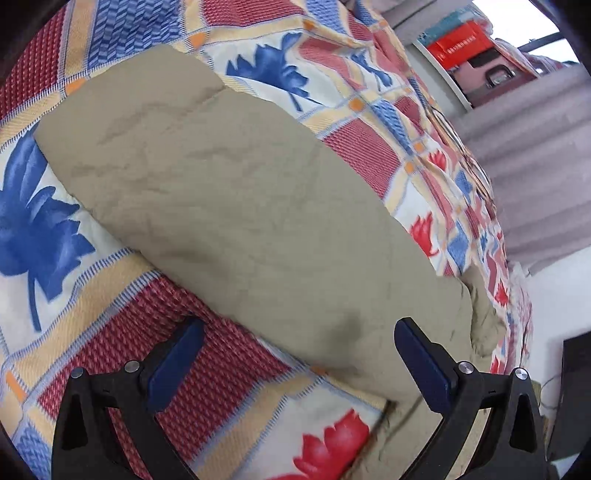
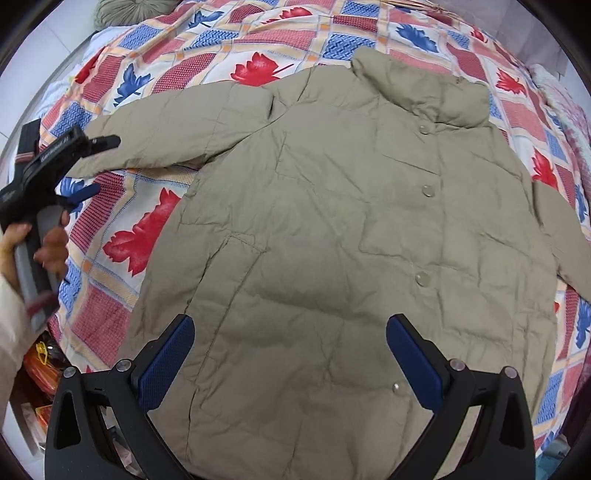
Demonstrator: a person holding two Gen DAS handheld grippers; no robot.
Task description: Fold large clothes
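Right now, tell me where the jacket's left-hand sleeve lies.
In the right wrist view the sleeve stretches left across the quilt; the left gripper, open, hovers at its cuff.

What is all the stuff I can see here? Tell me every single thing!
Puffy khaki padded jacket: one, khaki, spread flat on the bed, front up, sleeves out to the sides.
Round snap buttons: four showing, silvery, in a line down the jacket front.
Patchwork leaf-print bedspread: one, red, blue and cream, under the jacket.
Round grey-green pleated cushion: one, far end of the bed.
Red box: one, on a shelf past the bed.
Left gripper: black with blue pads, open, by the jacket's sleeve.
Right gripper: black with blue pads, open, above the jacket's hem.
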